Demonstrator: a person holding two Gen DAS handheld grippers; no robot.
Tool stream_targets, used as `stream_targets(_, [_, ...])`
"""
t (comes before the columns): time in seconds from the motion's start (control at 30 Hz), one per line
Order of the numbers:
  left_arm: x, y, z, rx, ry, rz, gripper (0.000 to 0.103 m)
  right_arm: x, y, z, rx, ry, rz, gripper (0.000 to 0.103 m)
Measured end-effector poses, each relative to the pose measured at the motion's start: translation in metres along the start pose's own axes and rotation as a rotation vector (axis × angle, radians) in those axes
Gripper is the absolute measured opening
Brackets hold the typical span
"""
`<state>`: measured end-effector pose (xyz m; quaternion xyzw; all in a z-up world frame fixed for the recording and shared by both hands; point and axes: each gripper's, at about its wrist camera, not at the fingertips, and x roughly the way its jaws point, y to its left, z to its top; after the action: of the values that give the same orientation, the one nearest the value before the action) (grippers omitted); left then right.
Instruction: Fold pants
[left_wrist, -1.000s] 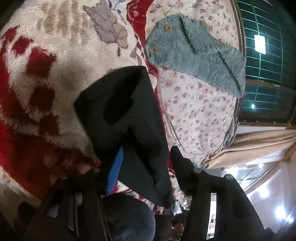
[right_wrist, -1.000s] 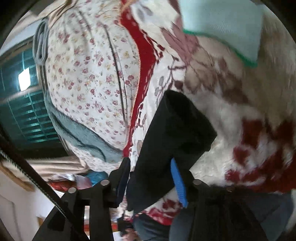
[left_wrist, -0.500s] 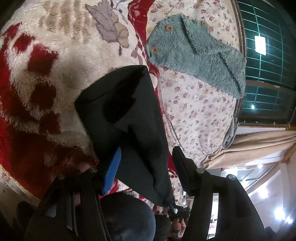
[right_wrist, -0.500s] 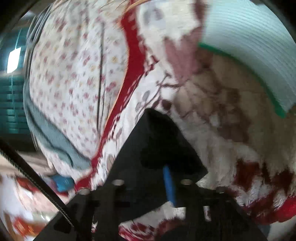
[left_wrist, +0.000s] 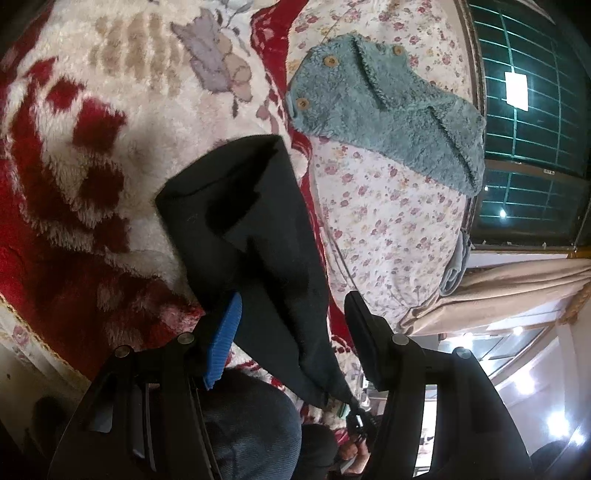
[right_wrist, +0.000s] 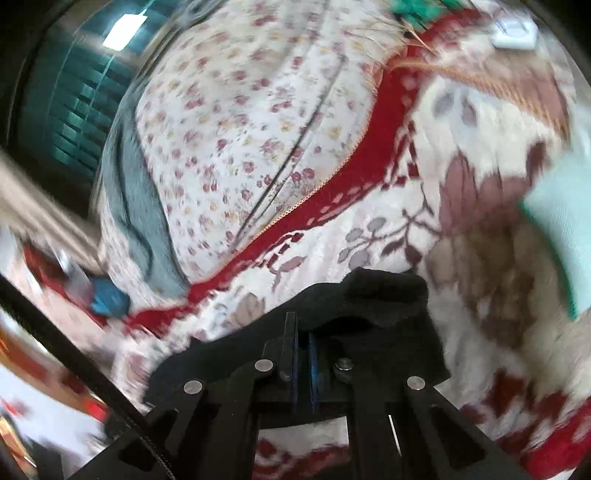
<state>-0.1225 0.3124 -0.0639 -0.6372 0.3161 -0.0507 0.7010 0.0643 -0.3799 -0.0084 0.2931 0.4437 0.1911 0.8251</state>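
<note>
While the right gripper (right_wrist: 301, 354) pinches the pants (right_wrist: 384, 306), the left gripper (left_wrist: 291, 332) is opening around them; next, regrip and fold over.

Folded black pants (left_wrist: 236, 225) on shaggy red-and-cream blanket (left_wrist: 92, 122); fuzzy teal buttoned garment (left_wrist: 388, 122) far right, on floral quilt (left_wrist: 388, 229).

A shaggy cream-and-red plush blanket (left_wrist: 110, 122) covers the near side of the bed. Beyond it lies a white quilt printed with small pink flowers (left_wrist: 388, 221), and on that a fuzzy teal garment with wooden buttons (left_wrist: 388, 114). Beige curtains (left_wrist: 498, 291) hang beside a dark green-barred window (left_wrist: 532, 122).
</note>
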Motion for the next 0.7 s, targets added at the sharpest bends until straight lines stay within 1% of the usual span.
stream_targets(0.03, [0.001,-0.001,0.001,0.000,-0.001,-0.002,0.066,0.003,-0.005,-0.001,0.026,0.013,-0.011,0.004])
stream_targets(0.07, [0.003,-0.001,0.002,-0.004,0.004,0.002,0.067,0.004,-0.011,-0.001,0.062,0.017,-0.005,0.004])
stream_targets(0.13, [0.008,-0.001,0.006,-0.013,0.013,0.005,0.067,0.001,-0.021,-0.001,0.109,0.001,0.015,0.004])
stream_targets(0.23, [0.022,-0.007,0.015,0.002,0.024,0.025,0.067,0.002,-0.027,-0.003,0.143,0.011,0.042,0.004])
stream_targets(0.33, [0.033,-0.016,0.021,0.051,0.015,0.023,0.066,0.002,-0.028,-0.002,0.153,0.017,0.050,0.004])
stream_targets(0.37, [0.037,-0.020,0.021,0.073,0.015,0.024,0.052,0.003,-0.028,-0.002,0.156,0.018,0.050,0.004])
stream_targets(0.4, [0.039,-0.023,0.021,0.103,0.011,0.035,0.034,0.002,-0.028,-0.002,0.157,0.017,0.051,0.004])
stream_targets(0.43, [0.041,-0.027,0.019,0.140,0.001,0.087,0.006,0.002,-0.027,-0.002,0.153,0.015,0.052,0.004])
stream_targets(0.47, [0.041,-0.029,0.016,0.156,-0.016,0.129,0.006,0.001,-0.026,-0.002,0.147,0.011,0.054,0.004])
stream_targets(0.5, [0.040,-0.029,0.013,0.167,-0.021,0.142,0.006,-0.001,-0.025,-0.002,0.139,0.002,0.051,0.004])
stream_targets(0.57, [0.034,-0.029,0.006,0.181,-0.030,0.153,0.005,-0.007,-0.021,-0.002,0.120,-0.014,0.061,0.004])
stream_targets(0.7, [0.016,-0.029,-0.002,0.191,-0.042,0.137,0.005,-0.017,-0.017,-0.004,0.087,-0.021,0.064,0.004])
